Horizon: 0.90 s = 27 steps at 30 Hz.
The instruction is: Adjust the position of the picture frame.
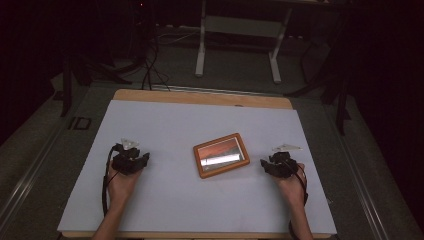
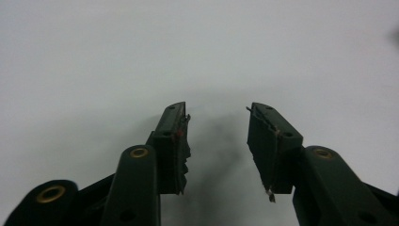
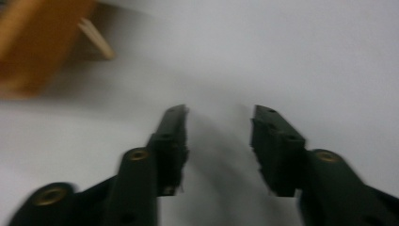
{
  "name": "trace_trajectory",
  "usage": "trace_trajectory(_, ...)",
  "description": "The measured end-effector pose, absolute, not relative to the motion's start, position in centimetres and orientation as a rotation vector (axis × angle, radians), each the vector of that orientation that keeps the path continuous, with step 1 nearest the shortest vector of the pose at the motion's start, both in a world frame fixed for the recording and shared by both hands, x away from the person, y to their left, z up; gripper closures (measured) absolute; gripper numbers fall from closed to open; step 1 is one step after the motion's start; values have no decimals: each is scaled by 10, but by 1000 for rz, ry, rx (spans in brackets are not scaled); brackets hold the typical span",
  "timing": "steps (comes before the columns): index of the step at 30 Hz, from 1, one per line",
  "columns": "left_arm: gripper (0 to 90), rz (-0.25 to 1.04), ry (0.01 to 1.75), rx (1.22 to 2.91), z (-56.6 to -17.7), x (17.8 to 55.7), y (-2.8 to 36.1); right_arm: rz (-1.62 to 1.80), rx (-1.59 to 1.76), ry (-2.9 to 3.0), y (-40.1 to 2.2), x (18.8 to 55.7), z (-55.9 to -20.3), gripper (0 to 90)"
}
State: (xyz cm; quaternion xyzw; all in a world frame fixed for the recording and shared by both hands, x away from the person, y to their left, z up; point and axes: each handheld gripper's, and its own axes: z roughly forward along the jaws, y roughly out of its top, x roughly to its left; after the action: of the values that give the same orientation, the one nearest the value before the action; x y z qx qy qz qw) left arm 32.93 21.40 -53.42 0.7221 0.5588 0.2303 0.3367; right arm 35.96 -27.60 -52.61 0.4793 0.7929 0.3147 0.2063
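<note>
1. High view: the person's left hand (image 1: 120,184) rests low on the white sheet (image 1: 165,125), wrist straight, holding the left gripper (image 1: 131,159) pointed away from the body and slightly inward.
2. The right hand (image 1: 291,187) mirrors it on the other side, and the right gripper (image 1: 278,165) leans a little toward the centre.
3. Left gripper view: the jaws stand moderately apart with nothing between them, the worn pads (image 2: 182,150) showing frayed edges, and bare white surface lies ahead and to both sides.
4. Right gripper view: its jaws are likewise parted and empty; the frame is blurred.
5. An orange tray (image 1: 221,154) with a reflective inner face lies between the two tools, just inboard of the right gripper and farther from the left one; in the right gripper view its corner (image 3: 37,42) sits ahead and to the left, with a pale stick (image 3: 96,38) beside it.
6. Outboard of each tool the sheet's side edge is near; ahead, open sheet runs to the wooden table rim (image 1: 200,97).
</note>
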Motion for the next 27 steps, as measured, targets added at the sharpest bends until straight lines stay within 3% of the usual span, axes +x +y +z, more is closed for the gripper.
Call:
trace_trajectory(10,611,533,1283,1926,-524,322,193,874,1217,2243,-262,352,-516,623)
trace_trajectory(17,737,572,1157,1942,-513,314,177,941,1209,2265,-261,356,-509,649)
trace_trajectory(21,887,531,1095,1986,-513,312,168,956,1176,2268,-261,358,-501,712)
trace_trajectory(27,899,487,1037,2007,-510,309,153,957,1125,2267,-257,368,-487,896)
